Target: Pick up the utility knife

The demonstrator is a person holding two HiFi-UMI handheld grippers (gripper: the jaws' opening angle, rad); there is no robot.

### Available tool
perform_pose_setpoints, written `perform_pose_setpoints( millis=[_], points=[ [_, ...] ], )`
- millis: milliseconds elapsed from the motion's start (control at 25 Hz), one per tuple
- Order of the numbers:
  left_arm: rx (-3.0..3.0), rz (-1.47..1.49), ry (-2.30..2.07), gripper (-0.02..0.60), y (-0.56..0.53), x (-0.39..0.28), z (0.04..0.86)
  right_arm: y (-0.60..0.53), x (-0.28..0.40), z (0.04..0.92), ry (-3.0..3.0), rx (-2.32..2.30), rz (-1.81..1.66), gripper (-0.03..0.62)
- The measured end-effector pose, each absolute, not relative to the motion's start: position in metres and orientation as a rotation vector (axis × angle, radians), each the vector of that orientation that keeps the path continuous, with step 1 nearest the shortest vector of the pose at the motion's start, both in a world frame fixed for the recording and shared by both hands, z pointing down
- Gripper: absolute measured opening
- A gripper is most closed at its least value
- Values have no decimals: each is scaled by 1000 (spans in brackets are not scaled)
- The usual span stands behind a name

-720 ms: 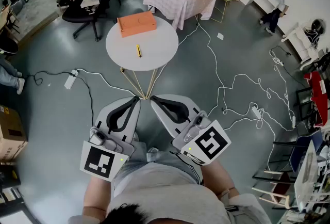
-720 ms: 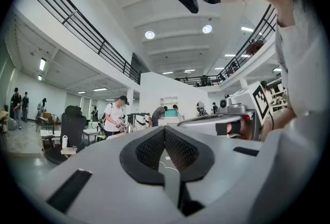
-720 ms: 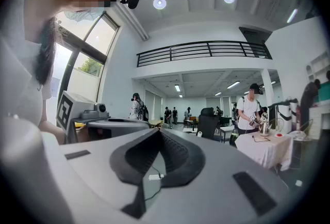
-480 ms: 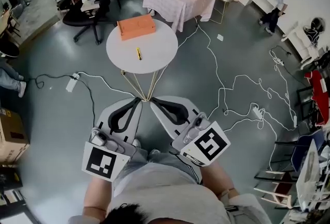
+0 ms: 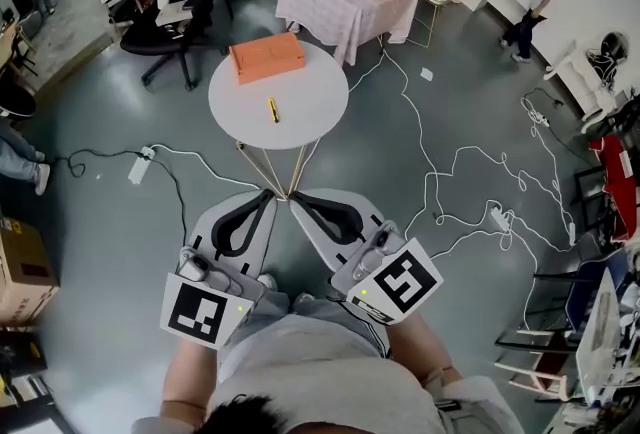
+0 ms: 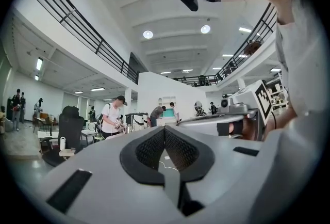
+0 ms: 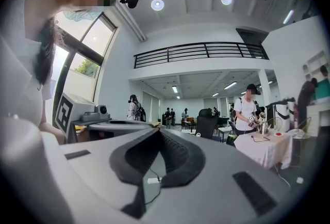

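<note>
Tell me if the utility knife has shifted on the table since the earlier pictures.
No. The utility knife lies in the same spot on the round table, equally near the orange box.

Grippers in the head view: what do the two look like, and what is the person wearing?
They match. The left gripper and the right gripper have pale grey, rounded wedge shells, with black ribbed pads lining the jaws. Each carries a white cube printed with a black square marker: left cube, right cube. The person wears a light grey top.
</note>
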State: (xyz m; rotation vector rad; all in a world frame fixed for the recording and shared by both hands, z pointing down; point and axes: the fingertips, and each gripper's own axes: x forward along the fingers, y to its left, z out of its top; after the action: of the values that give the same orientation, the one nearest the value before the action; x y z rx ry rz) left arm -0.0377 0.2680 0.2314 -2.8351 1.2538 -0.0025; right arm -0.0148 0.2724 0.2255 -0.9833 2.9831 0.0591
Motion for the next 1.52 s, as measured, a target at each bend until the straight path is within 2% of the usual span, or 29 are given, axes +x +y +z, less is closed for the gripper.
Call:
perform_pose_setpoints(
  millis=[280,720,1520],
  points=[
    [-2889,73,1247,11,225,-68,241,241,-39,232,2989,-1028,87,8],
    [-2928,15,1129,11,174,-89,253,191,-47,232,2940,-1182,82,8],
    [-2909,-69,1333,11,19,-40,270,24,-2,248,3016,-977,2,8]
  ],
)
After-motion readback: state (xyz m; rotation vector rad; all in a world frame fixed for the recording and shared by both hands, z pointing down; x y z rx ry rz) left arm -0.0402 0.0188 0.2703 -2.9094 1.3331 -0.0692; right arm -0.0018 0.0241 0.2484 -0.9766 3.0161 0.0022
